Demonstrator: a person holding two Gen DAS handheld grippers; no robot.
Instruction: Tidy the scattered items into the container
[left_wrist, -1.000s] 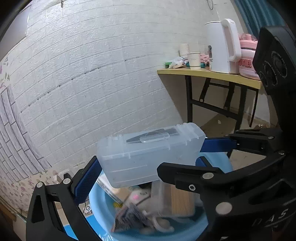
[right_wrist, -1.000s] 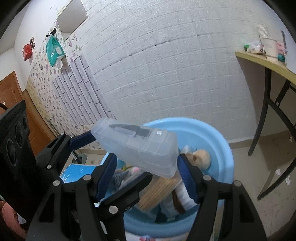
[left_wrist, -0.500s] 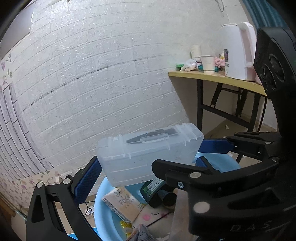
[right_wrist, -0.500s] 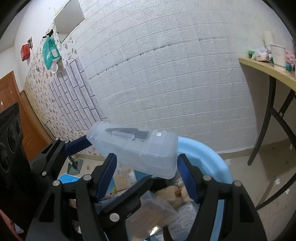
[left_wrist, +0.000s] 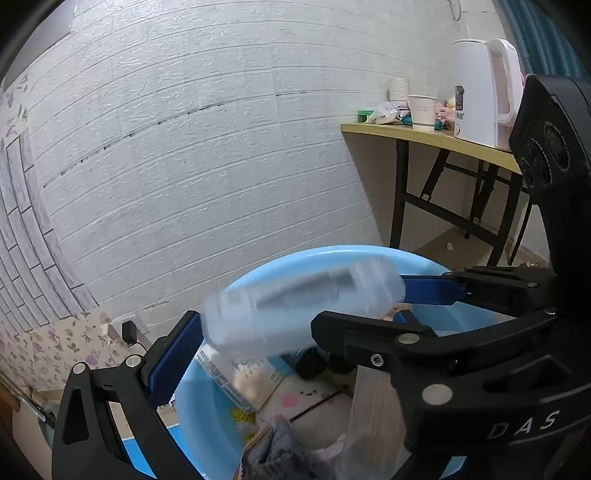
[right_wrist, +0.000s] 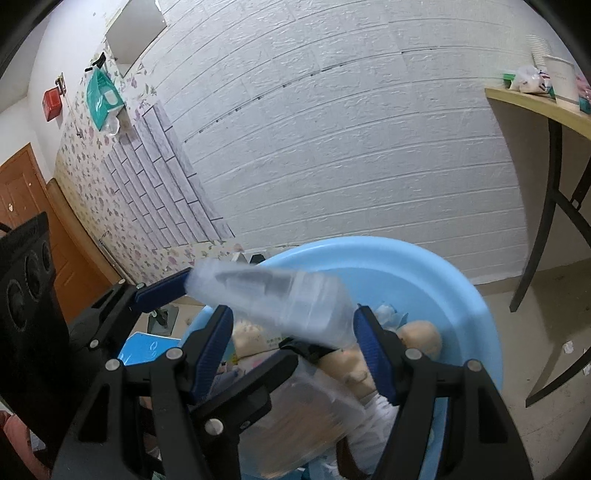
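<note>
White brick-pattern wallpaper backs everything, and against it stands a blue basin (left_wrist: 192, 413) that serves as the container, already holding a tissue pack (left_wrist: 243, 376), a doll (right_wrist: 417, 338) and other odds and ends. To the right of the basin is a wooden table (left_wrist: 436, 138) carrying a white kettle (left_wrist: 484, 88) and a paper cup (left_wrist: 423, 112).

Directly above the basin hangs a clear plastic case (left_wrist: 299, 306), blurred and tipped, its right end higher in the left wrist view. Both tools share it: the left gripper (left_wrist: 295, 325) spans its long ends, the near blue pad against the lower-left end, while the right gripper (right_wrist: 291, 336) is clamped across its middle (pads pressing either side).

The step in hand looks like the drop-off of this case into the basin. Next, I judge, the case should go down until it rests on the pile, roughly levelled so it does not slide off the heap, and only then should both pairs of jaws let go.
</note>
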